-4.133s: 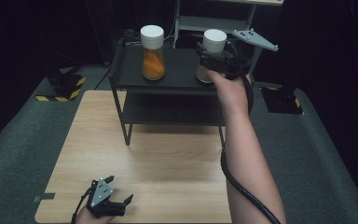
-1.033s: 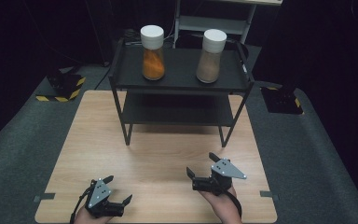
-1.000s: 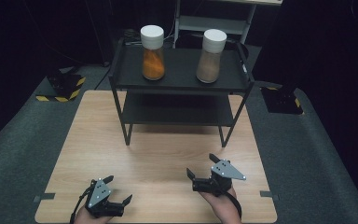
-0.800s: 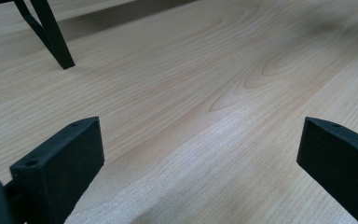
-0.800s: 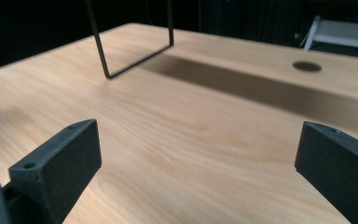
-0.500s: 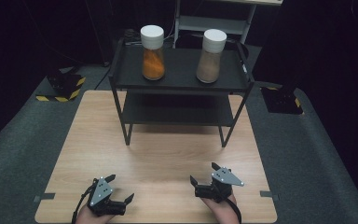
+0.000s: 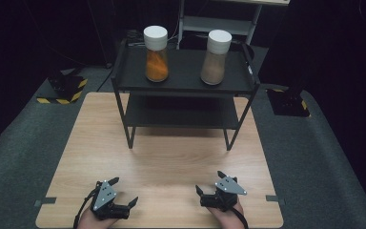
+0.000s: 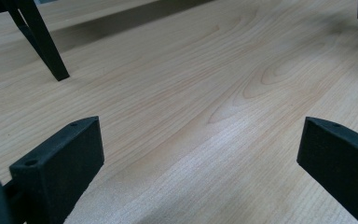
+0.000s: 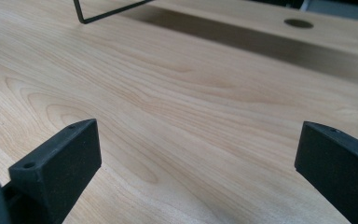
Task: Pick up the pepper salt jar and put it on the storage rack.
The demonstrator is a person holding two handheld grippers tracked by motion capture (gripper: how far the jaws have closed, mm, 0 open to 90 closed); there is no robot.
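Both jars (image 7: 156, 53) stand on the shelf (image 7: 186, 83), well beyond the tongs (image 7: 122, 192).

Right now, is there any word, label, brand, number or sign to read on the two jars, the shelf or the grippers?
None can be read.
Orange-filled jar: plain white lid, no label seen.
Brown-filled jar: plain white lid, no label seen.
Black shelf: bare.
Left gripper and right gripper: no markings legible.
Yellow-and-black hazard stripes on the floor: a pattern, no text.
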